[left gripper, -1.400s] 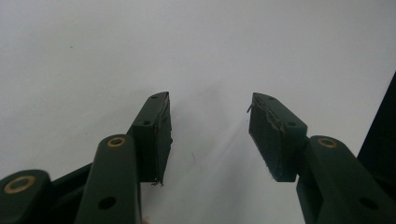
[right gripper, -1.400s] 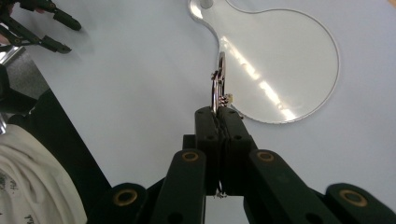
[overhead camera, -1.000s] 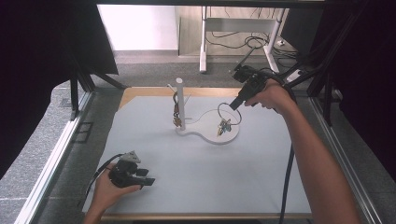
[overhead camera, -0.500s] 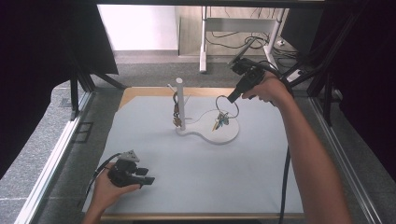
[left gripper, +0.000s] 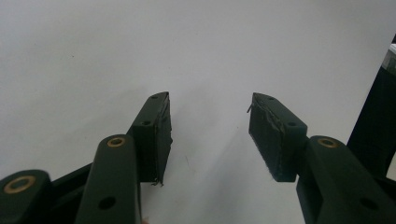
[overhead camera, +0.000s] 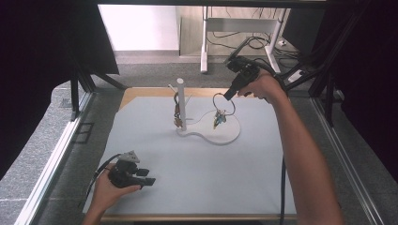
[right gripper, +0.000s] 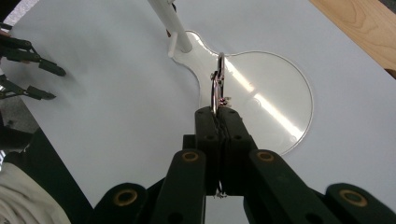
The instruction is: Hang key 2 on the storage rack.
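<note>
The ring is clamped in the right gripper, held right of the upright post, its pegs at ring height.

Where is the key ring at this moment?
In the high view, the key ring hangs from the shut right claw, above the white stand base, right of its post.

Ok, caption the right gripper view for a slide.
Right tongs shut on a key ring, held above the white stand's base.
</note>
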The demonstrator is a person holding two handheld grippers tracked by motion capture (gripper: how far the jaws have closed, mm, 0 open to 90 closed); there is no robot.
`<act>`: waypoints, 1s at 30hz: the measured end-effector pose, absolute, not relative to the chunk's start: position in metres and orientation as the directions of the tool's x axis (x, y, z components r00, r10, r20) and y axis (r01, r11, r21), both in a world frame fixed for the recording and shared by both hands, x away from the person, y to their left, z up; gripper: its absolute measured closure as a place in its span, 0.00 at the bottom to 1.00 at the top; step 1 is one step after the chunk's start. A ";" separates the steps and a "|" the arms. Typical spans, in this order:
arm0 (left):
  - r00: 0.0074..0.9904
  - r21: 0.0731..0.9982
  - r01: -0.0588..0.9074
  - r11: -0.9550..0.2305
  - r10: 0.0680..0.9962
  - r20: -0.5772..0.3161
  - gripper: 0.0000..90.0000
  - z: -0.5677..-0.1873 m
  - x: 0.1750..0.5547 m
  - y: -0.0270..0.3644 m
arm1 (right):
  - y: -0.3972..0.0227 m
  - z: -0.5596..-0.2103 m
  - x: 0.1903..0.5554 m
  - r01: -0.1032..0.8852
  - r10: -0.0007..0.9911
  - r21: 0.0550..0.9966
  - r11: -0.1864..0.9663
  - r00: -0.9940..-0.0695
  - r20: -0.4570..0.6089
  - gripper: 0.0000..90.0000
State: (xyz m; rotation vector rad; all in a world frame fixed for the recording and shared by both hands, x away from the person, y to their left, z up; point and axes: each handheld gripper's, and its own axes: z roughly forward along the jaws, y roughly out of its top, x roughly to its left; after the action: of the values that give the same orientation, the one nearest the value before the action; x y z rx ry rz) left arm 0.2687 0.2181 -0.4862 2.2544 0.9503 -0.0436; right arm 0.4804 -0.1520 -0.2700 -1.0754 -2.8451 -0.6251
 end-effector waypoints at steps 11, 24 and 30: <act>0.738 0.575 0.639 -0.511 0.617 -0.273 0.55 -0.485 0.269 0.220 | -0.143 -0.271 0.489 0.645 0.635 0.347 0.681 -0.756 0.160 0.98; 0.735 0.588 0.639 -0.495 0.617 -0.280 0.55 -0.483 0.268 0.223 | -0.135 -0.272 0.496 0.648 0.643 0.355 0.674 -0.751 0.152 0.98; 0.737 0.585 0.639 -0.499 0.615 -0.281 0.55 -0.484 0.268 0.222 | -0.132 -0.274 0.501 0.652 0.647 0.362 0.666 -0.747 0.154 0.98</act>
State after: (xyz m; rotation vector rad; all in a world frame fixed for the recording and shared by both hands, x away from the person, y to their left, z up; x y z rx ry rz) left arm 0.2679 0.2221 -0.4837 2.2466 0.9403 -0.0466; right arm 0.5010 -0.1322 -0.2738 -1.1133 -2.8568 -0.6277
